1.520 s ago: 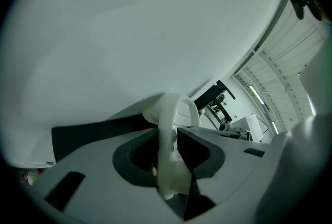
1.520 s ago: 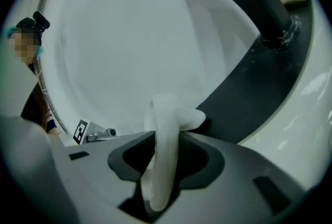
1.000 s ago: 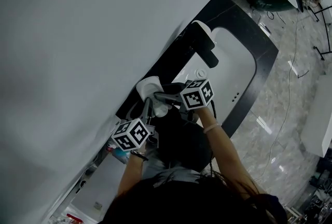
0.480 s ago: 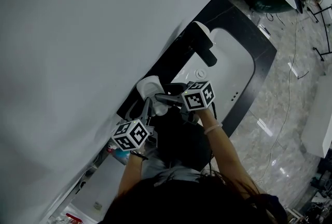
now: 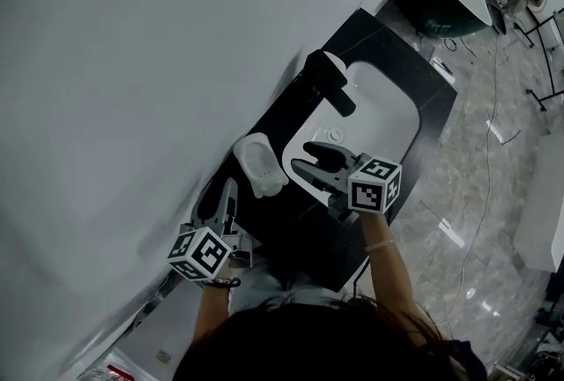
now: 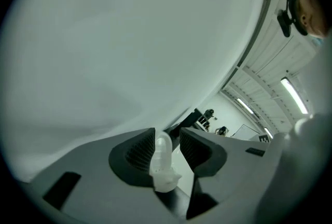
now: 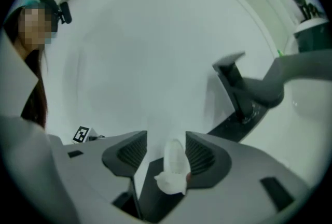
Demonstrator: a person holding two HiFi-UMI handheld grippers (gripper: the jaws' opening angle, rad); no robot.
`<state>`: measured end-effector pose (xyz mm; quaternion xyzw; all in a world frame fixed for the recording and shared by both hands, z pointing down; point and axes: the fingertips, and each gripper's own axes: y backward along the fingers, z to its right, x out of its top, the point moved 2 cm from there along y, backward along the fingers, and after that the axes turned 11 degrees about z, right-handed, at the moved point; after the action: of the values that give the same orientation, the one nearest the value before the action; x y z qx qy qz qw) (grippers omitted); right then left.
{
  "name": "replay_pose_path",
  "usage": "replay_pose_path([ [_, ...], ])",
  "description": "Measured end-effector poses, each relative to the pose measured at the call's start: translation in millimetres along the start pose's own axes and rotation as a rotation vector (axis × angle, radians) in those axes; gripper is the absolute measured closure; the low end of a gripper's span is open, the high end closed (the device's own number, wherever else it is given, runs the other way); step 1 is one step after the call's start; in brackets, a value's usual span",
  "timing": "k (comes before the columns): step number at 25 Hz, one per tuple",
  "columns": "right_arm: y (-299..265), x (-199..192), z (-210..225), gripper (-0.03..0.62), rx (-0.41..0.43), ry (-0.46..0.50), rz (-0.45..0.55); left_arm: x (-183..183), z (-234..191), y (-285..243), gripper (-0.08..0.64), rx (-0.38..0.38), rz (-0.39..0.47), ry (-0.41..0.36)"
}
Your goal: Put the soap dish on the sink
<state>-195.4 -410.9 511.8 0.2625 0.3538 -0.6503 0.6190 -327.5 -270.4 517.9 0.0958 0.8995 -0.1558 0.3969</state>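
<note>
On a black sink counter (image 5: 374, 48) with a white basin (image 5: 388, 116), the right gripper (image 5: 306, 158) and left gripper (image 5: 226, 192) hang with jaws opening, gripping nothing, either side of the white soap dish (image 5: 263, 166) resting just left of the basin.

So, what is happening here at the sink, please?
A person holds a gripper in each hand over a sink. The white soap dish lies on the sink's black top, between the basin and the wall. The left gripper and the right gripper hover clear of it, jaws opening, with nothing gripped between them. The dish looks placed.
</note>
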Motion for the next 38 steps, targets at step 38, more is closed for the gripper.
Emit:
replay_pose_path([
  [38,210.8,44.0,-281.9,0.574,-0.214,0.385,0.503,50.0,194.6,222.0,0.557,-0.539,0.01,-0.137],
])
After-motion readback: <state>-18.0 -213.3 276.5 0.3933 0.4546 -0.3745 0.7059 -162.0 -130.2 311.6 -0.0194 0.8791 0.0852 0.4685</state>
